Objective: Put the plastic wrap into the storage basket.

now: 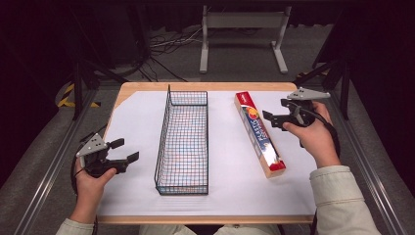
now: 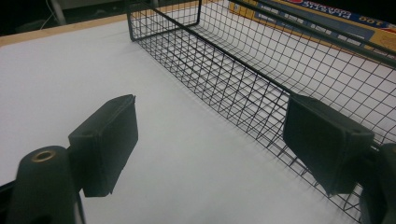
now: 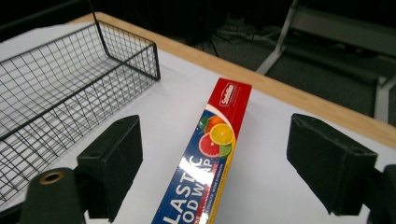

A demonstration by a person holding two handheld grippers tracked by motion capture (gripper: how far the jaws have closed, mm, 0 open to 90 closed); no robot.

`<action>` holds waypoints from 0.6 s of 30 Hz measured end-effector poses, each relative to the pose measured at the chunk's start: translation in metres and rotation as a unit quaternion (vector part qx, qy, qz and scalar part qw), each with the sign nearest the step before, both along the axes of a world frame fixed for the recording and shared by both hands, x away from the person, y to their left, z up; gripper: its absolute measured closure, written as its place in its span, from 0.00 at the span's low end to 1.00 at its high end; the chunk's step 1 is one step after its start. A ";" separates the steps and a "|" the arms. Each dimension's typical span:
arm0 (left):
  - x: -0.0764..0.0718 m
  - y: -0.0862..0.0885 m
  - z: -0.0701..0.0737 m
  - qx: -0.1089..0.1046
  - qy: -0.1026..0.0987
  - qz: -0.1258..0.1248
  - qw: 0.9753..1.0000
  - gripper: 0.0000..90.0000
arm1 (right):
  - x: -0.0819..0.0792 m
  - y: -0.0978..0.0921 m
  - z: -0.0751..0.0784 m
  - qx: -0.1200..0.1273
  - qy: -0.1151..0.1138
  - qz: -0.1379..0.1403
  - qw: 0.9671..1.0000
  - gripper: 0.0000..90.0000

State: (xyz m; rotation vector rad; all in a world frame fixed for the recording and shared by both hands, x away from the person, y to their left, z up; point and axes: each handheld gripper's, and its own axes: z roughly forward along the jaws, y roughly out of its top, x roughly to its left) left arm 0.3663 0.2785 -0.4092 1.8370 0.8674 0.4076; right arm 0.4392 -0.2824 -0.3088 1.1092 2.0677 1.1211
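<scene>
A long plastic-wrap box [image 1: 258, 132] with a red end and fruit print lies on the white sheet, right of a black wire basket [image 1: 184, 139]. My right gripper [image 1: 270, 117] hovers open just right of the box's far half; in the right gripper view the box [image 3: 205, 163] runs up between the two jaws and the gripper [image 3: 217, 163] is wide apart above it. My left gripper [image 1: 125, 151] is open at the table's left, pointing at the basket's near left wall [image 2: 243, 88], with nothing between its jaws [image 2: 210, 149].
The basket [image 3: 56, 102] is empty. A white sheet [image 1: 142, 127] covers the wooden table [image 1: 147, 87]. Beyond the far edge stand a white metal frame [image 1: 242, 34] and floor cables. Metal rails run along both sides of the table.
</scene>
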 end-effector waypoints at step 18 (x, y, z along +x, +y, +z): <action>0.001 -0.001 -0.001 0.003 0.000 -0.004 1.000 0.21 | 0.040 0.032 -0.030 -0.057 0.179 -0.091 0.978 0.17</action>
